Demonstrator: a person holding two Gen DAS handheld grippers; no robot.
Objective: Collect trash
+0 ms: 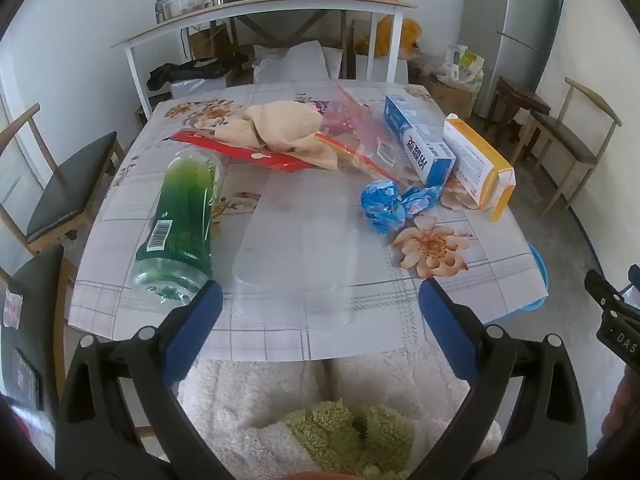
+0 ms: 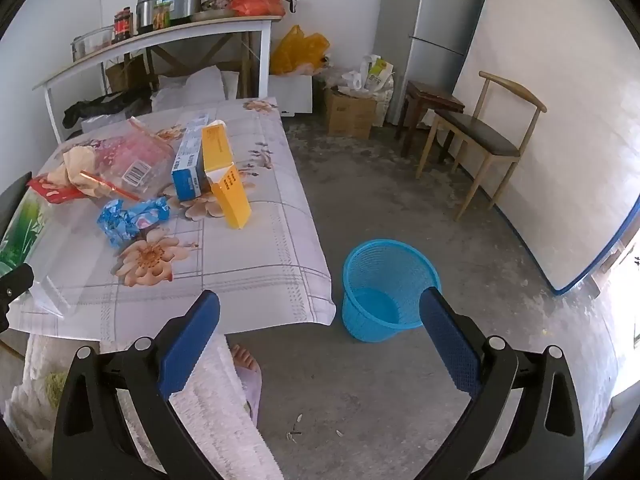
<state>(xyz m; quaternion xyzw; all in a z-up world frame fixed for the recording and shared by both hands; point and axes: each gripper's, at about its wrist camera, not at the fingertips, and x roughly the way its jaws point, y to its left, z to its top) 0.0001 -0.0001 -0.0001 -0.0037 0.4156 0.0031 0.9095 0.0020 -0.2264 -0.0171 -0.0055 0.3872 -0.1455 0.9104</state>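
Trash lies on a flowered table point(image 1: 360, 320): a green plastic bottle point(image 1: 180, 220) on its side, a clear plastic tray point(image 1: 296, 248), a crumpled blue wrapper point(image 1: 392, 202), a blue box point(image 1: 420, 144), a yellow box point(image 1: 480, 164), crumpled tan paper point(image 1: 280, 132) on a red packet point(image 1: 248, 154), and a clear pink bag point(image 1: 360, 128). My left gripper point(image 1: 320, 300) is open and empty at the table's near edge, just before the clear tray. My right gripper point(image 2: 320, 316) is open and empty, above the floor between the table point(image 2: 260, 280) and a blue mesh bin point(image 2: 388, 288).
Wooden chairs stand left of the table point(image 1: 68, 192) and by the right wall point(image 2: 480, 140). A white shelf table point(image 2: 160, 40) with jars and a pot stands behind. A fridge point(image 2: 440, 20) and cardboard boxes point(image 2: 352, 116) stand at the back. A person's fluffy white clothing point(image 1: 280, 400) is below.
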